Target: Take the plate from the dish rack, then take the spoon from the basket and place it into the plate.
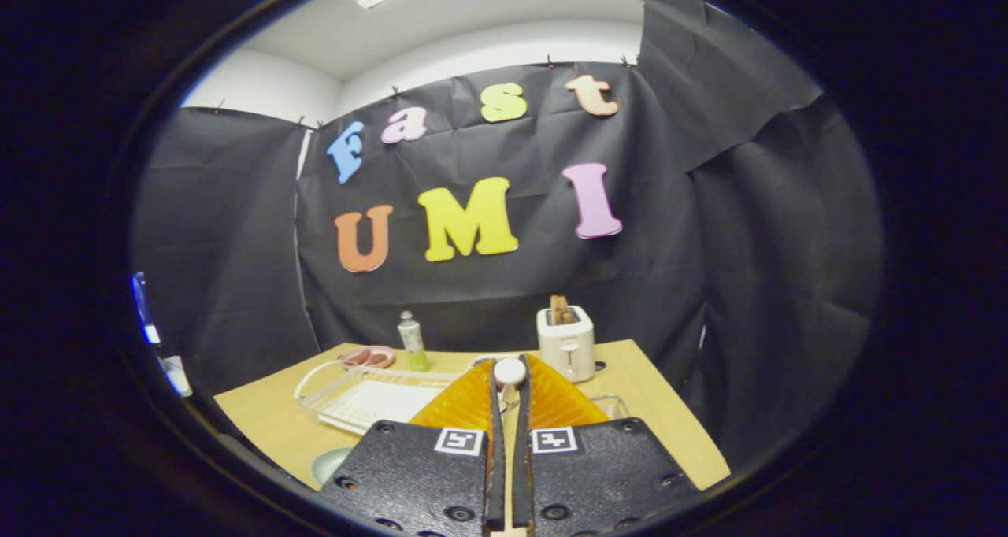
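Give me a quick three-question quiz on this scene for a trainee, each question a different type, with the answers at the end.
1. True or false: the toaster has nothing in its slots.
2. Which stands on the table to the left of the toaster? A) a bottle B) a kettle C) a mug
3. Fill in: the gripper has its fingers shut on a white ____.
Key: 1 false, toast stands in it; 2 A; 3 spoon.
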The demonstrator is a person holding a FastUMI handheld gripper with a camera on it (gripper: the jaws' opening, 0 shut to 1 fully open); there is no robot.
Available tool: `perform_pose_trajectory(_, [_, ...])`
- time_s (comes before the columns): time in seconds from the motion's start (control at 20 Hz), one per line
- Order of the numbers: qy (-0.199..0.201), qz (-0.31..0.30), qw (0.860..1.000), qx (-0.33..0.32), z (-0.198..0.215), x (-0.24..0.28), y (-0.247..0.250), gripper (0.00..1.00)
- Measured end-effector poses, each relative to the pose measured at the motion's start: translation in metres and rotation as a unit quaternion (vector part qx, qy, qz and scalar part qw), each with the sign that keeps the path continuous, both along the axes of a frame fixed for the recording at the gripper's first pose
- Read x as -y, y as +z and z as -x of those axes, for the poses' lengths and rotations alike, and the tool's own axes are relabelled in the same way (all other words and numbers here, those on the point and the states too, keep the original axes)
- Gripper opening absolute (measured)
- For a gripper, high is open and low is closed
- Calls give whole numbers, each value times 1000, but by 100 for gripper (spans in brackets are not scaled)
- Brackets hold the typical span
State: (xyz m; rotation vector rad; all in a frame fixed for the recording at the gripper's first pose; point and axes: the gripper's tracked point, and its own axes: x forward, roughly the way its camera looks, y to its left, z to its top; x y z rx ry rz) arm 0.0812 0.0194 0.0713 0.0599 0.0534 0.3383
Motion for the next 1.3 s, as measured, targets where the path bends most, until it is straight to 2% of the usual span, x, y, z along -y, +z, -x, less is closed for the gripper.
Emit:
perform_pose_trajectory(0.3, [114,50,991,-45,45,-103,-38,9])
perform_pose_trajectory(0.45, [171,64,980,-83,55,-143,-65,9])
perform_pose_trajectory(0.6, [212,74,967,-123,60,-171,-93,9])
perform_pose_trajectory(1.1, [259,118,941,-183,59,-199,-139,9])
perform_pose_trajectory(1.3, [272,104,932,-217,56,-202,-156,12])
